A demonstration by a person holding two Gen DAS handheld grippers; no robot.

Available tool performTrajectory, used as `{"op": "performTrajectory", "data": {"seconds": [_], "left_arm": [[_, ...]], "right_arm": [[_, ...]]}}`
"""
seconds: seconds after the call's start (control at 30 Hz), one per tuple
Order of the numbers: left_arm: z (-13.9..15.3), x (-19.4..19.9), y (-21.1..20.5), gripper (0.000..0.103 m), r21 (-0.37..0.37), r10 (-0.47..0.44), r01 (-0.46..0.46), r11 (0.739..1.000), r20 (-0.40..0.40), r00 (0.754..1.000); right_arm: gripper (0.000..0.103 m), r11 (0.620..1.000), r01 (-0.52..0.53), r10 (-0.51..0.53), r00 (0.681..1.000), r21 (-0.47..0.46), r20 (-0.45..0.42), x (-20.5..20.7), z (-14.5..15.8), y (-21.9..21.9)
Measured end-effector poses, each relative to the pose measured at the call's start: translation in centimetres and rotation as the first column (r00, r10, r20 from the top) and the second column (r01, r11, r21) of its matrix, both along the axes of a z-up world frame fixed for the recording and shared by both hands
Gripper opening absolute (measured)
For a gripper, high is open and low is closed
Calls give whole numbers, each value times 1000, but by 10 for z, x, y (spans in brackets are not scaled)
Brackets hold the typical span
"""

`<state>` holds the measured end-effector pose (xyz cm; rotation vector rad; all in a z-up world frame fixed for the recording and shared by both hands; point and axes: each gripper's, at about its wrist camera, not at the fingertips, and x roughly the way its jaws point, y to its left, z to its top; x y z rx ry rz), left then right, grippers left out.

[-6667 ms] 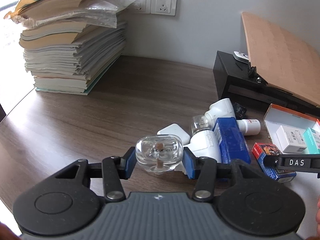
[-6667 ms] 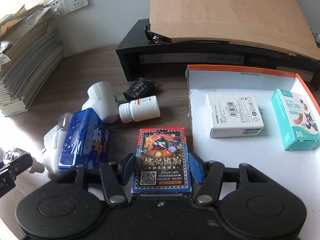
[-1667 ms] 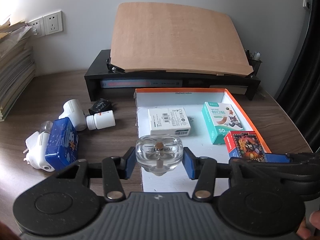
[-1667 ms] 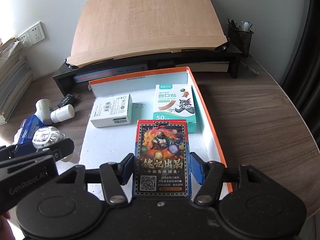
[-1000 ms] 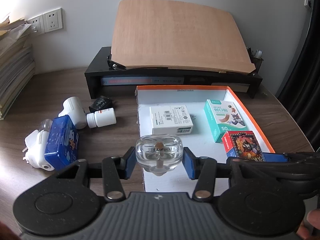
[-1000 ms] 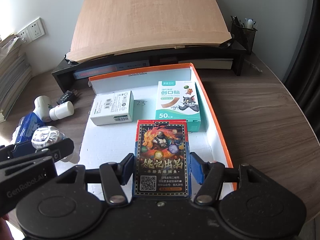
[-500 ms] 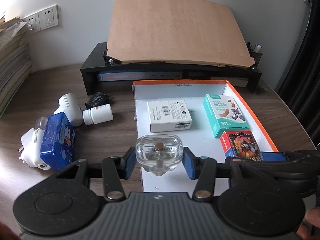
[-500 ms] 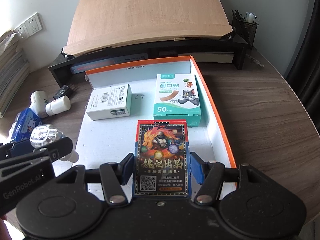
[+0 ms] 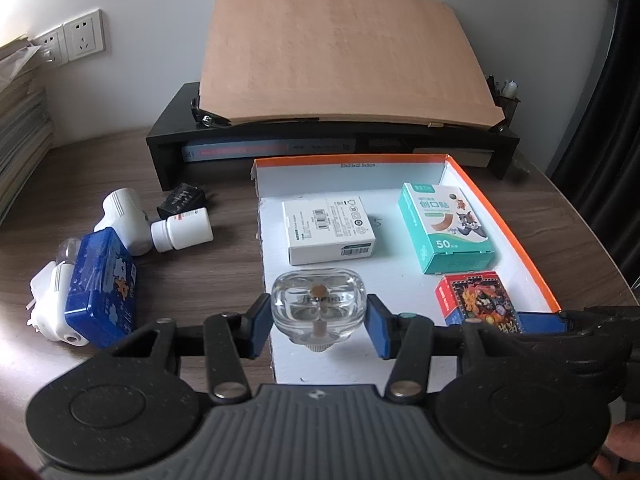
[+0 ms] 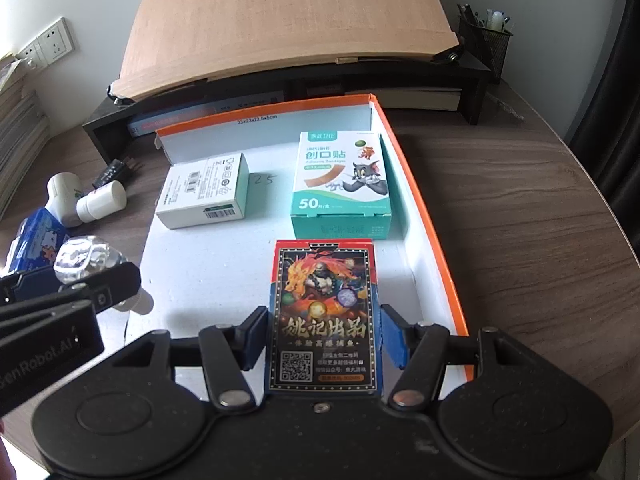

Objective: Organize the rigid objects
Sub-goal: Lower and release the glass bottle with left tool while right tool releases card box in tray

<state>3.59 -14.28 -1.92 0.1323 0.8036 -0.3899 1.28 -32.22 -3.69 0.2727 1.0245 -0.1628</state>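
My left gripper [image 9: 319, 326] is shut on a clear glass bottle [image 9: 319, 304], held over the front left edge of the white box with an orange rim [image 9: 504, 216]. To its right, my right gripper [image 10: 324, 338] is shut on a playing-card box [image 10: 325, 308], which hangs over the white floor of the orange-rimmed box [image 10: 424, 216] at its front right. A white carton [image 10: 204, 190] and a teal plaster box [image 10: 342, 184] lie inside, at the back. The card box [image 9: 476, 300] also shows in the left wrist view, and the glass bottle [image 10: 82, 258] in the right wrist view.
On the wooden table left of the box lie a blue tin [image 9: 102, 280], white plug adapters [image 9: 124, 216], a white pill bottle [image 9: 182, 229] and a black charger [image 9: 182, 200]. Behind stands a black monitor riser [image 9: 168, 148] bearing a wooden board [image 9: 340, 52]. A pen holder [image 10: 486, 46] stands at the back right.
Both grippers keep their holds on the bottle and the card box. The views have shifted only slightly over the box.
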Motion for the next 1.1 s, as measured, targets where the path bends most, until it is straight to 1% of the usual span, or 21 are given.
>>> {"op": "performTrajectory", "data": {"seconds": [0.13,0.3,0.47,0.57,0.67,0.83,1.03,1.1], "left_arm": [[-2,1,-4,50,5,-9,9,1000,-6,1000],[-4,2,-8,50,5,-30,30,1000,-24,999],[-10,8,-18,51,12,-66,67,998,-63,996],[-10,13,-23,51,10,-80,81,997,-65,995],[-4,17,-23,58,-8,-70,69,998,-52,996],[7,17,-18,60,-30,-46,45,999,-26,999],[14,14,-4,61,-38,-12,12,999,-17,1000],[16,13,2,65,-37,5,-6,999,-15,1000]], "right_arm": [[71,1000,7,-6,1000,-18,30,-1,5,-2],[71,998,52,-50,996,-25,68,-4,11,-12],[71,998,65,-64,994,-18,84,-7,15,-17],[71,997,76,-73,993,-26,95,-8,17,-19],[71,995,97,-93,989,-24,112,-11,21,-22],[71,994,104,-99,986,-29,133,-13,27,-22],[71,997,71,-66,987,-27,146,-12,32,-9],[72,998,54,-49,988,-28,147,-10,34,-3]]}}
